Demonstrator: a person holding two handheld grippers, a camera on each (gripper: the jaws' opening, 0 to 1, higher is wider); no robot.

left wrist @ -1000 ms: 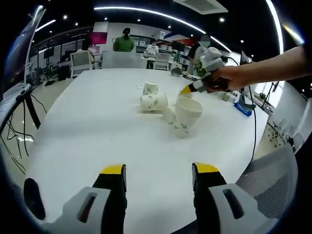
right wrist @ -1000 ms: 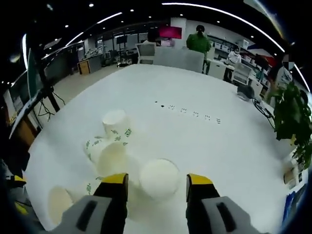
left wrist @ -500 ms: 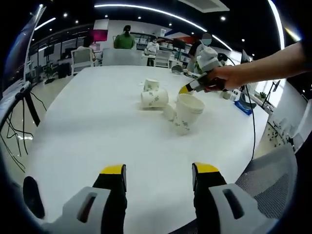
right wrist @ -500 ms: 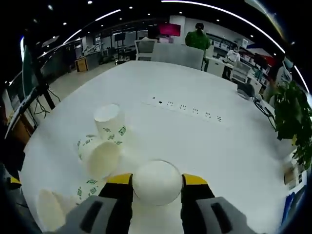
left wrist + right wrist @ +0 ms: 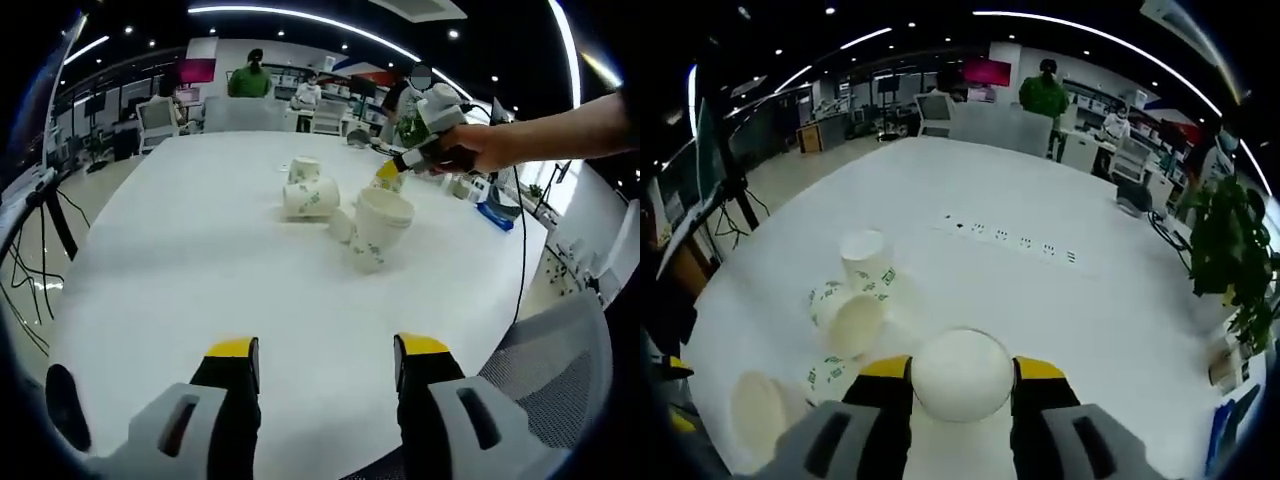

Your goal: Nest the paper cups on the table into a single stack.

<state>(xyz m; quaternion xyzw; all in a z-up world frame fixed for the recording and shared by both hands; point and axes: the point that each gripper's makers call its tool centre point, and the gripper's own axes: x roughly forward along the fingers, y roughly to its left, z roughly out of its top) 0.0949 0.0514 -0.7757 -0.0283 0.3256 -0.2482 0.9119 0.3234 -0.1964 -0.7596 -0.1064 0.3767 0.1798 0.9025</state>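
A long white counter (image 5: pixel 1060 300) runs through an open office under ceiling light strips, with a row of sockets (image 5: pixel 1012 240) set into its middle. The right gripper (image 5: pixel 962 370) has its fingers closed narrow on a paper cup (image 5: pixel 962 374), mouth toward the camera, lifted above the counter on the near side of the sockets. Left of the held cup lie a tipped cup (image 5: pixel 848 322), an upright cup (image 5: pixel 866 260) and another cup (image 5: pixel 758 408) nearer the counter's edge. The left gripper (image 5: pixel 325 362) hangs over bare counter with its fingers wide apart, gripping nothing. A green plant (image 5: pixel 1230 270) stands right of the counter; a person in green (image 5: pixel 1044 92) stands beyond its far end.
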